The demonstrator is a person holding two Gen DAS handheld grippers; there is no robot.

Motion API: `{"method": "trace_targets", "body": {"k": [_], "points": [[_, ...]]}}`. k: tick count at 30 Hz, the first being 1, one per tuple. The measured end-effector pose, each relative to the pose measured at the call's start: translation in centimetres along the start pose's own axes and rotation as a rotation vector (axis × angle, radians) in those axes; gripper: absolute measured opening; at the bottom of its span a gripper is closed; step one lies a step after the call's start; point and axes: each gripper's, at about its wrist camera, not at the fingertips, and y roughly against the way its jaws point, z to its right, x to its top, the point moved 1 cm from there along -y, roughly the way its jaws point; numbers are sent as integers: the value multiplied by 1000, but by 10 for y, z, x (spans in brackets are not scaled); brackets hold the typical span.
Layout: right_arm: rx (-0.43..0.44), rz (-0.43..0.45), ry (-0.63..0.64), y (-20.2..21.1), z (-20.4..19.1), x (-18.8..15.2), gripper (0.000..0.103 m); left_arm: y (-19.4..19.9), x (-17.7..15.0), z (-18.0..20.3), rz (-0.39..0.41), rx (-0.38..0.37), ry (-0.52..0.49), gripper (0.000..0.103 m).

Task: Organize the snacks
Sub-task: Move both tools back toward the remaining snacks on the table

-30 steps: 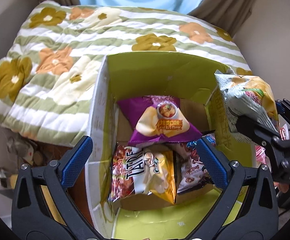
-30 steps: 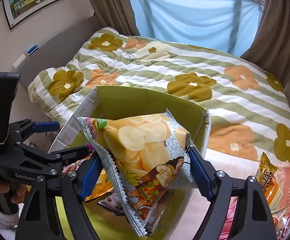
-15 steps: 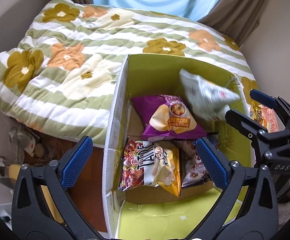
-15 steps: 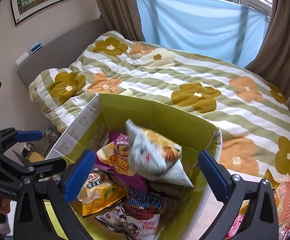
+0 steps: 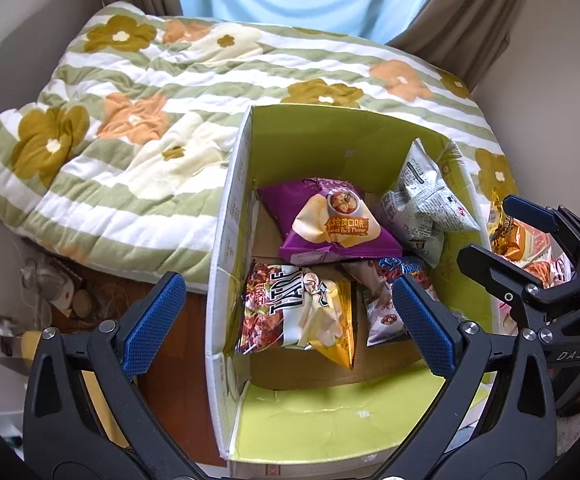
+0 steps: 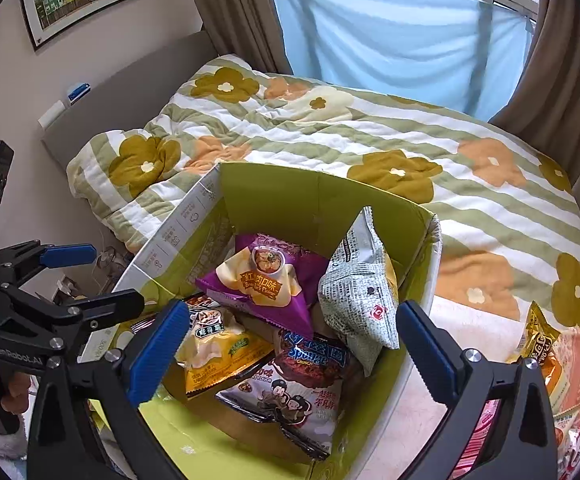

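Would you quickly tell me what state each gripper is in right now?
Left gripper: open, holding nothing.
Right gripper: open, holding nothing.

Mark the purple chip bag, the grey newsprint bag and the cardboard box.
purple chip bag (image 5: 332, 220): left wrist view, middle of its front.
grey newsprint bag (image 6: 360, 292): right wrist view, middle of its printed back.
cardboard box (image 5: 226, 248): left wrist view, left wall.
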Motion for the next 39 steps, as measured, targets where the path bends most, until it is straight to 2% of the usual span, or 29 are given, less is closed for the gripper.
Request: {"method": "trace_targets", "body": {"k": [8, 17, 27, 33, 39], "points": [[-46, 53, -40, 37, -11, -13, 103, 26, -10, 4, 40, -30, -28, 103], [-149, 97, -135, 86, 10, -45, 103, 40, -15, 52, 72, -125, -131, 103], [-240, 155, -276, 157, 72, -115, 103, 51, -44, 157, 89, -213, -242, 103], [-272, 122, -309, 192, 125, -164, 103, 47, -73, 226, 78, -243, -220, 103], [-271, 110, -309, 214, 183, -199, 103, 31, -102, 285, 51, -229, -192, 103]]}}
